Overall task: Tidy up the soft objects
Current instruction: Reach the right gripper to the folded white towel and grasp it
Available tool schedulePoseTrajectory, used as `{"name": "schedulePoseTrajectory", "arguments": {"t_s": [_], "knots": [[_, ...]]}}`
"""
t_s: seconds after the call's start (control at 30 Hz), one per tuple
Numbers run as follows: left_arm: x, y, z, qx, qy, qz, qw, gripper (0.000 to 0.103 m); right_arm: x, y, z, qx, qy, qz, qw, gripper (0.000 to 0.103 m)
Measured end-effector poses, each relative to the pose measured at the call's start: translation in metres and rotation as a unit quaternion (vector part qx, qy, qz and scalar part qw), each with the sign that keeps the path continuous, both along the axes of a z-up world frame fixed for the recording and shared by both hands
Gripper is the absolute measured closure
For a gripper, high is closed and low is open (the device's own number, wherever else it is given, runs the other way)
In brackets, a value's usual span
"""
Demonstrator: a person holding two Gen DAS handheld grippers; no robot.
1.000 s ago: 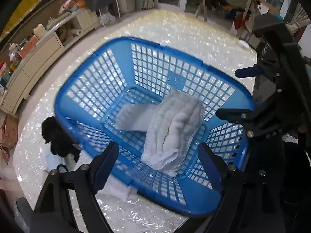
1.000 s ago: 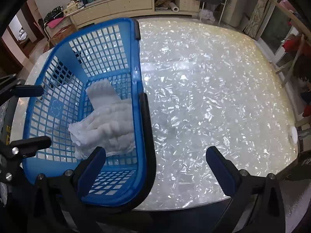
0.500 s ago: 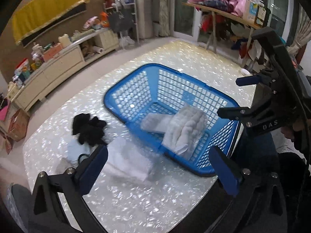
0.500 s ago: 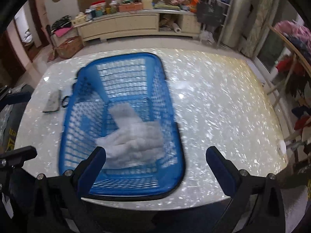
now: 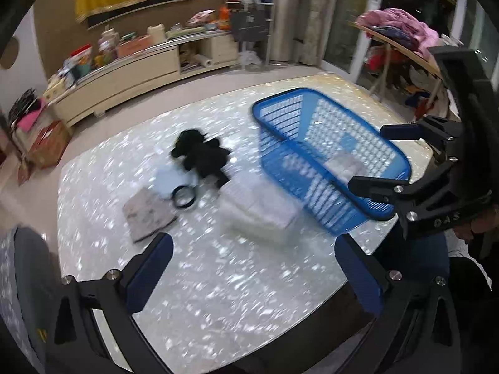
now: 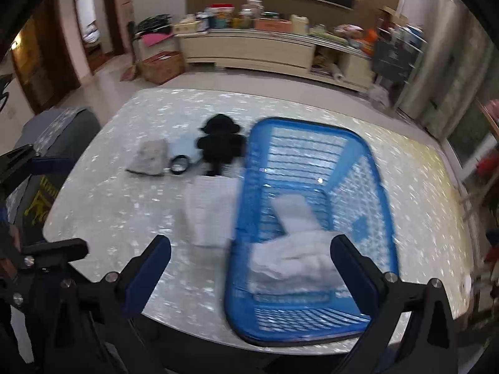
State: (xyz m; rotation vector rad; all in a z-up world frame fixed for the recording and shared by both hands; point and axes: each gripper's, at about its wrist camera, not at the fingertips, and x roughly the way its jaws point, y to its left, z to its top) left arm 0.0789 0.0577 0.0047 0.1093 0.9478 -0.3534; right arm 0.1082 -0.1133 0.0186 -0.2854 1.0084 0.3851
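A blue laundry basket (image 5: pixel 402 162) (image 6: pixel 246 205) stands on the right of the shiny table and holds white folded towels (image 6: pixel 296 258) (image 5: pixel 343 165). Left of it on the table lie a folded white cloth (image 5: pixel 259 212) (image 6: pixel 212 215), a black plush toy (image 5: pixel 202 155) (image 6: pixel 221 146), a grey cloth (image 5: pixel 148 213) (image 6: pixel 149 157), a pale blue cloth (image 5: pixel 171 179) (image 6: pixel 184 148) and a black ring (image 5: pixel 184 198) (image 6: pixel 179 163). My left gripper (image 5: pixel 252 271) is open and empty, raised over the table's near edge. My right gripper (image 6: pixel 249 268) is open and empty, raised before the basket's near end.
The table (image 5: pixel 218 280) (image 6: pixel 124 205) has a glittering white top. A grey-covered chair (image 6: pixel 59 131) stands at its left. A long low cabinet (image 6: pixel 249 46) with clutter lines the far wall. A rack with clothes (image 5: pixel 402 31) is at the right.
Both grippers have pulled back and up from the basket, which now looks smaller. The left view has swung left, so the cloths and plush toy on the table show.
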Motion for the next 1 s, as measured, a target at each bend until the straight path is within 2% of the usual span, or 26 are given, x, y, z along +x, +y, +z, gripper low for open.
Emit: {"name": "schedulePoseTrajectory", "arguments": {"t_s": [0.2,0.3,0.57,0.77,0.87,1.0], "knots": [[-0.015,0.038,-0.013,-0.005,0.011,0.038,0.9992,0.000,0.000,0.047,-0.013,-0.005,0.011,0.048,0.999,0.000],[-0.019,0.051,-0.021,-0.009,0.017,0.052,0.9985,0.000,0.005,0.067,-0.025,-0.011,0.029,0.066,0.997,0.007],[-0.014,0.076,-0.050,-0.010,0.044,0.079,0.9958,0.000,0.014,0.109,-0.062,-0.025,0.080,0.102,0.991,0.014],[-0.004,0.086,-0.073,-0.010,0.067,0.088,0.9939,0.000,0.024,0.123,-0.088,-0.056,0.095,0.101,0.989,0.014],[0.003,0.087,-0.084,-0.005,0.071,0.089,0.9935,0.000,0.033,0.122,-0.100,-0.067,0.104,0.091,0.988,0.020],[0.015,0.090,-0.101,-0.024,0.088,0.089,0.9918,0.000,0.044,0.119,-0.120,-0.082,0.121,0.080,0.986,0.022]]}}
